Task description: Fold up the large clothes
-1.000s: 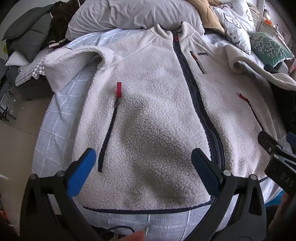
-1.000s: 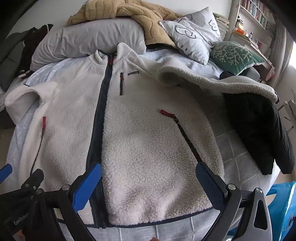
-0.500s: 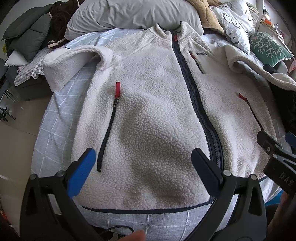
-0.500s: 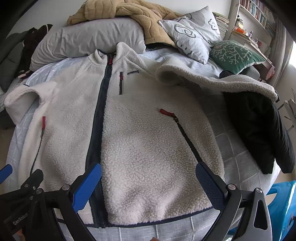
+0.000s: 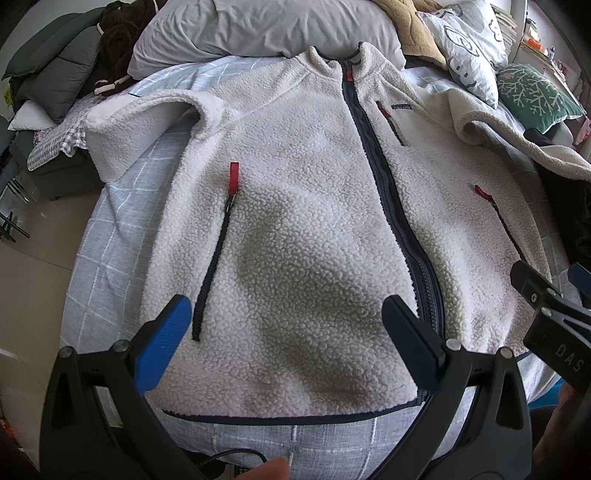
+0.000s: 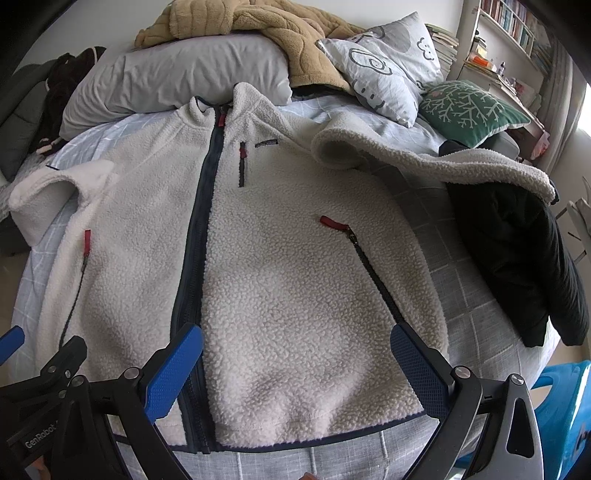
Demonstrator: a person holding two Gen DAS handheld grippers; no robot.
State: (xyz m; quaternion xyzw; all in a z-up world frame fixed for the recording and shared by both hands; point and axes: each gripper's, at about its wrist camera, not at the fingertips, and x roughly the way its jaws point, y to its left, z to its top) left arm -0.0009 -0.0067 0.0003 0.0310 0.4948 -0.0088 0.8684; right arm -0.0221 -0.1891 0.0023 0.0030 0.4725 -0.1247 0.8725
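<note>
A cream fleece jacket (image 5: 295, 206) with a dark navy centre zip and red zip pulls lies face up and flat on the bed; it also shows in the right wrist view (image 6: 288, 280). Its left sleeve (image 5: 140, 122) is bent near the bed's left edge. Its right sleeve (image 6: 424, 158) stretches out to the right over a black garment. My left gripper (image 5: 291, 343) is open and empty above the hem on the jacket's left half. My right gripper (image 6: 299, 373) is open and empty above the hem on the right half.
A grey pillow (image 6: 177, 81), a tan blanket (image 6: 266, 29), a patterned pillow (image 6: 388, 70) and a green cushion (image 6: 472, 107) lie at the bed's head. A black jacket (image 6: 517, 258) drapes over the right edge. A blue stool (image 6: 565, 413) stands at the lower right. Dark clothes (image 5: 62, 70) pile at the left.
Both grippers have drifted very slightly; the jacket sits a touch higher in the left view. Both stay open and the jacket has not moved.
</note>
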